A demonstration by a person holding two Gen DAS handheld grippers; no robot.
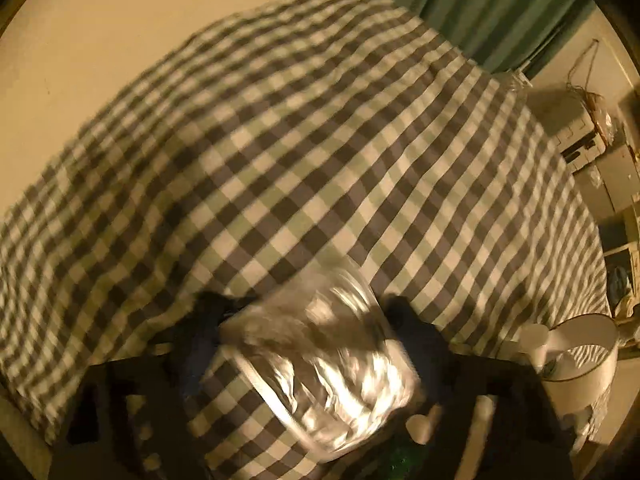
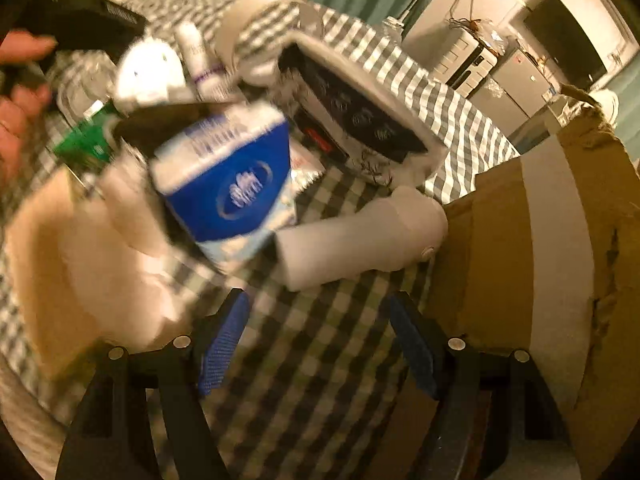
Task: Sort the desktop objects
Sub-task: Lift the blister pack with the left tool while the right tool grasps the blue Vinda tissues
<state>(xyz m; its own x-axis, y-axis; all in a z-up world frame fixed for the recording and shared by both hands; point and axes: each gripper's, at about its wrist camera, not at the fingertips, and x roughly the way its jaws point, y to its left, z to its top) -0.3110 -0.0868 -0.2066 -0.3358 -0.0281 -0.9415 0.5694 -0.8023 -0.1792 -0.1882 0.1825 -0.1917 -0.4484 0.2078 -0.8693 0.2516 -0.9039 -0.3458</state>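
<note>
Left tongs: clamped on a clear glass jar, held above the checked tabletop. Right tongs: spread wide, holding nothing. Beyond them: white cylinder lying on the tabletop; blue-and-white carton beside the cylinder; cardboard box on the cylinder's other side.

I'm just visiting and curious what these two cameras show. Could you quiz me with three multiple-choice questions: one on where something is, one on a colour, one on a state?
1. Where is the clear glass jar?
A. Between the left gripper's jaws
B. Inside the cardboard box
C. On the floor

2. What colour is the front of the carton?
A. Red
B. Blue
C. Yellow

3. How is the right gripper?
A. Shut on the carton
B. Shut on a cup
C. Open, holding nothing

Answers: 1 A, the jar sits between both dark fingers; 2 B, blue panel with a white logo; 3 C, only the checked tablecloth shows between its spread jaws.
</note>
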